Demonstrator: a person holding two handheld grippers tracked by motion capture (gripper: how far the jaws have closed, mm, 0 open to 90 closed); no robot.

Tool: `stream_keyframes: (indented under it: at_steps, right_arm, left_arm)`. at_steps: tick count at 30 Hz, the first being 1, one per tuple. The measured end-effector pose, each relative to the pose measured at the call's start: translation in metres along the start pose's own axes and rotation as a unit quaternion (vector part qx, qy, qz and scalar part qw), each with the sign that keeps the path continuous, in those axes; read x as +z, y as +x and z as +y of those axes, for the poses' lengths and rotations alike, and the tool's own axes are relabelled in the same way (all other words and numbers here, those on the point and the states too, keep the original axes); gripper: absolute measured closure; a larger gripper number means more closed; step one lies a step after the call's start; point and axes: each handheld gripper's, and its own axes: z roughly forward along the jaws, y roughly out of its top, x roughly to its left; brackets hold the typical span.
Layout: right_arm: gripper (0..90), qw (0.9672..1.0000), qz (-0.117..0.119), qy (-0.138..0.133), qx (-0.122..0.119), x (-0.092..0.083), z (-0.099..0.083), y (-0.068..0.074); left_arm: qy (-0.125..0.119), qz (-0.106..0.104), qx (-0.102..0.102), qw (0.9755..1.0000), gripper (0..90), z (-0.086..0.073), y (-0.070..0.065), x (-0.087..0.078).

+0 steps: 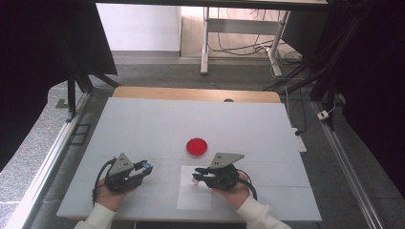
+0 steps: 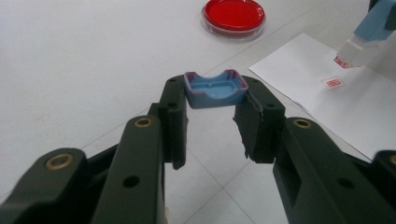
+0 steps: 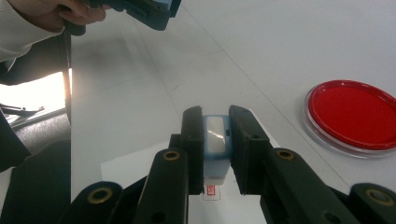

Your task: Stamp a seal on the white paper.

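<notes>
Blue stamp cap [image 2: 215, 88] pinched in the left gripper [image 2: 212, 109], while the right gripper [image 3: 216, 147] clamps the stamp [image 3: 216, 145] above white paper [image 1: 193, 196], near the red ink dish [image 1: 197, 147]

High view overhead, far; gripper views low, close; all share red dish [image 1: 197, 147]

Lab, black framing [image 1: 76, 86], floor cables [image 1: 239, 47]
</notes>
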Motion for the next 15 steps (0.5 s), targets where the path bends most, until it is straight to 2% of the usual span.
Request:
stream_keyframes:
  at_steps: [9, 15]
  right_arm:
    - [76.0, 0.9999, -0.003, -0.014, 0.005, -0.003, 0.0013, -0.0009]
    - [75.9, 0.9993, -0.009, -0.033, 0.014, -0.0099, 0.0044, -0.0034]
  left_arm:
    - [0.0, -0.001, 0.0, 1.0, 63.9, 0.0001, -0.0006, 0.0007]
    - [0.001, -0.001, 0.0, 1.0, 63.9, -0.0001, -0.0006, 0.0009]
